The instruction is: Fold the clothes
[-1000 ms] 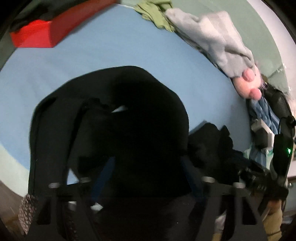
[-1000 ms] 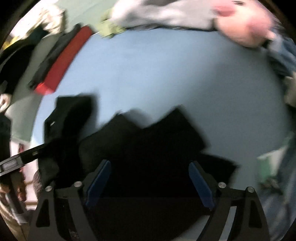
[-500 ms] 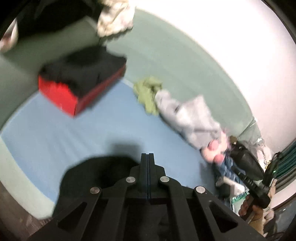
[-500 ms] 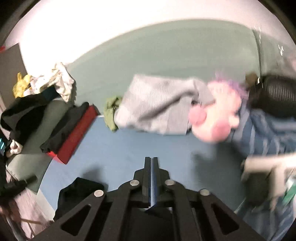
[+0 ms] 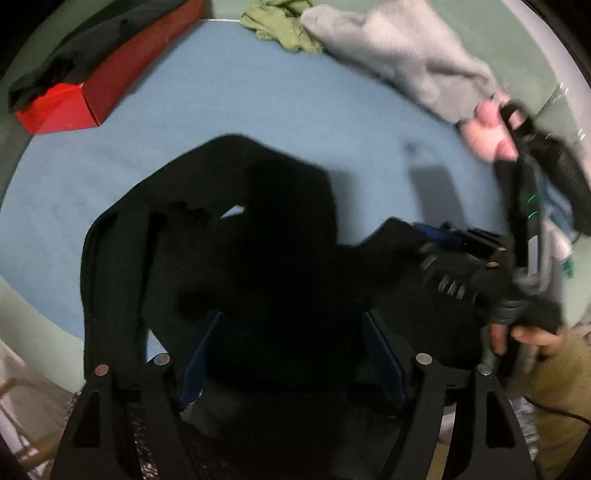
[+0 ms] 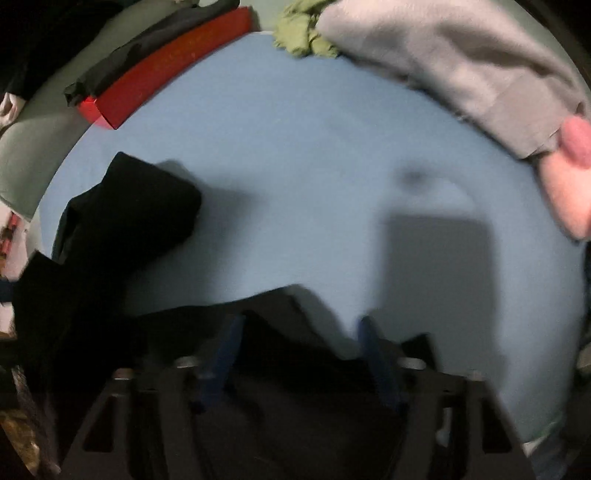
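Below the left gripper (image 5: 291,347), whose jaws are opening, the black garment (image 5: 236,236) is spread on the blue sheet (image 5: 258,103). Cloth is seen between the right gripper's (image 6: 299,343) closing jaws.

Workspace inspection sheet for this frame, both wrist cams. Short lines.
Surface: blue sheet, mostly bare beyond the garment.
Job's things: black garment spread out, rumpled, not folded.
Clutter: red box with dark cloth on top; green cloth, grey garment and pink plush along the far edge.
Grippers: left gripper opening, pads apart above the black garment; right gripper closing, pads apart with black fabric between them, picture blurred.
Cables: thin dark cable near the person's sleeve.
Surroundings: pale green bedding around the sheet.
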Tool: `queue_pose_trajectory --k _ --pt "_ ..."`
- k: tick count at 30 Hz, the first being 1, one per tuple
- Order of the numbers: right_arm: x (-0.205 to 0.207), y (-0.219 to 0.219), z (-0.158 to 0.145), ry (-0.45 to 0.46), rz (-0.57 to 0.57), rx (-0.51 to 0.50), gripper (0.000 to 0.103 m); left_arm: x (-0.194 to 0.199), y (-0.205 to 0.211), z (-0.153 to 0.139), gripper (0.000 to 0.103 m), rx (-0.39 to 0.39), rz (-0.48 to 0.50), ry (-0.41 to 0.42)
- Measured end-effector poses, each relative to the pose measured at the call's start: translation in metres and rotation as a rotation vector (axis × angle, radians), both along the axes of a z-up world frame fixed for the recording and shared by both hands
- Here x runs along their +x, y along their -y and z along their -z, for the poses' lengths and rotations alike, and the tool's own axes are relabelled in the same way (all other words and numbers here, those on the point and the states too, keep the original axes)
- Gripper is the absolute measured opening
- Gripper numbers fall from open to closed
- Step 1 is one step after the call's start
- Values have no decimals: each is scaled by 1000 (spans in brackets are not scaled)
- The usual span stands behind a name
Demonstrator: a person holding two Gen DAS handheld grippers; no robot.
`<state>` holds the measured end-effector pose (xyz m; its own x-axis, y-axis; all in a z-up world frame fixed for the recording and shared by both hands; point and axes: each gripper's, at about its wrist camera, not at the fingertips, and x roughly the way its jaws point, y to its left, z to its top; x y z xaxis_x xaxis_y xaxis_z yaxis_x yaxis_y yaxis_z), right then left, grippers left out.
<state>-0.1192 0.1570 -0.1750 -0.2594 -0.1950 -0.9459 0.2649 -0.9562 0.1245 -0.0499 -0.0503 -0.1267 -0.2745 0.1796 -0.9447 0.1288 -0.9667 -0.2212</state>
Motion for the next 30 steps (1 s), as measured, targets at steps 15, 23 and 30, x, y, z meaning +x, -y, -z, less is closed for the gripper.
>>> queue_pose_trajectory --k 15,23,30 --pt "55 -136 -287 -792 387 -433 6 -7 130 -202 13 231 -260 -623" --pt "106 -176 -343 -989 486 -369 6 -9 163 -229 13 164 -318 -699" --pt "117 -202 -174 -503 691 -292 3 13 172 -42 13 134 -404 -197"
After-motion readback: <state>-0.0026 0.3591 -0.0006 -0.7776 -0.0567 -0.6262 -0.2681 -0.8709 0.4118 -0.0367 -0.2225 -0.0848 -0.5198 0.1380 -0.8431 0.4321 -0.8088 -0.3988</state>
